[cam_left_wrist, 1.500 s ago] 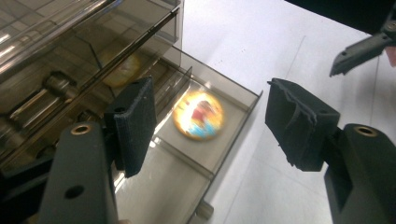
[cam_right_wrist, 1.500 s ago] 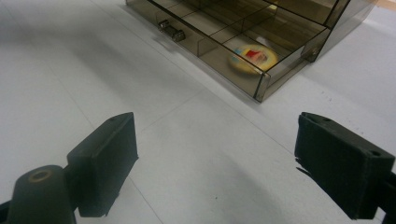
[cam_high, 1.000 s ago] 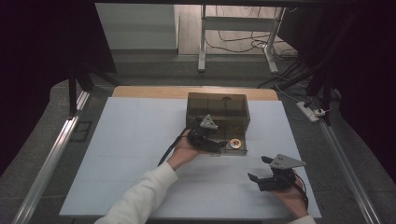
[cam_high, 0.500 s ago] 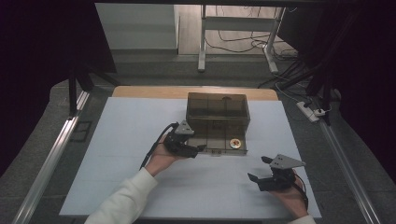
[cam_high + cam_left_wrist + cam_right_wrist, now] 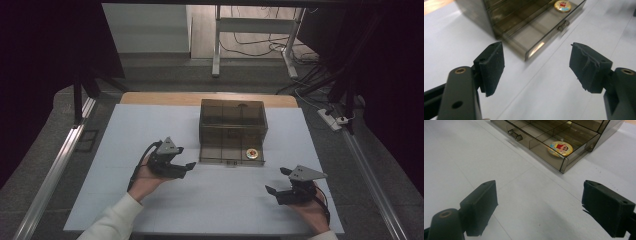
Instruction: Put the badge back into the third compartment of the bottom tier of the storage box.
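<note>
The left gripper (image 5: 184,169) has pulled back from the smoky transparent plastic drawer box (image 5: 232,120), jaws just opening, empty. Its drawer (image 5: 227,150) stands open with the round yellow cartoon badge (image 5: 251,153) inside; the right gripper (image 5: 276,181) waits, jaws apart.

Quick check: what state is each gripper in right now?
Left gripper: open, jaws have just been opening, nothing between them.
Right gripper: open, nothing held.

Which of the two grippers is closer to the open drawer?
The left gripper, just off the drawer's front-left corner; the right gripper sits farther back.
</note>
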`<state>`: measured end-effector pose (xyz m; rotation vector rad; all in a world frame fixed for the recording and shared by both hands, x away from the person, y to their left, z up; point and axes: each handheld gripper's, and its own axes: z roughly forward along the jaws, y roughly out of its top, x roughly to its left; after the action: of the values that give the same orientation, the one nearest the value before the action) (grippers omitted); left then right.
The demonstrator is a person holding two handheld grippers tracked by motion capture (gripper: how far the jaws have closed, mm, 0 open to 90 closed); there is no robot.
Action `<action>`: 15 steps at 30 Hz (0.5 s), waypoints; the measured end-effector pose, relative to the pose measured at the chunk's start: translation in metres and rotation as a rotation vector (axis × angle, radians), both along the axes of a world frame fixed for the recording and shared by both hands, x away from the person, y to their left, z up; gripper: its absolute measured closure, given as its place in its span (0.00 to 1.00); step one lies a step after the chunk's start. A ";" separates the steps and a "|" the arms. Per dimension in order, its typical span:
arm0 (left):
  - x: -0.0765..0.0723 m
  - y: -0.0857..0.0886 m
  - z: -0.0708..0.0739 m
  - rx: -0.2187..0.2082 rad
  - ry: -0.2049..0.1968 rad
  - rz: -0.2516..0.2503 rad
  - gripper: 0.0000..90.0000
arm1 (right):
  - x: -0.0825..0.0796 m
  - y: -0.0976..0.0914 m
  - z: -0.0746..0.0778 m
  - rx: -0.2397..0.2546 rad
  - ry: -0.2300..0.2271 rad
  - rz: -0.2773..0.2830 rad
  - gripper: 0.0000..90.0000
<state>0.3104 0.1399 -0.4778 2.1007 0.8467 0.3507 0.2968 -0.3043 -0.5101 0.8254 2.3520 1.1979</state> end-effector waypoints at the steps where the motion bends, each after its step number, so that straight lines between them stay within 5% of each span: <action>1: -0.003 0.004 -0.001 -0.001 -0.001 0.009 0.30 | 0.000 0.000 0.000 0.000 0.000 0.000 0.14; 15: -0.027 0.053 -0.019 -0.021 0.016 0.100 0.29 | 0.000 -0.001 -0.001 0.000 0.000 -0.011 0.14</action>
<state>0.2836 0.1930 -0.4966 2.0488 0.9627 0.3767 0.2972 -0.3048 -0.5107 0.8374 2.3445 1.1940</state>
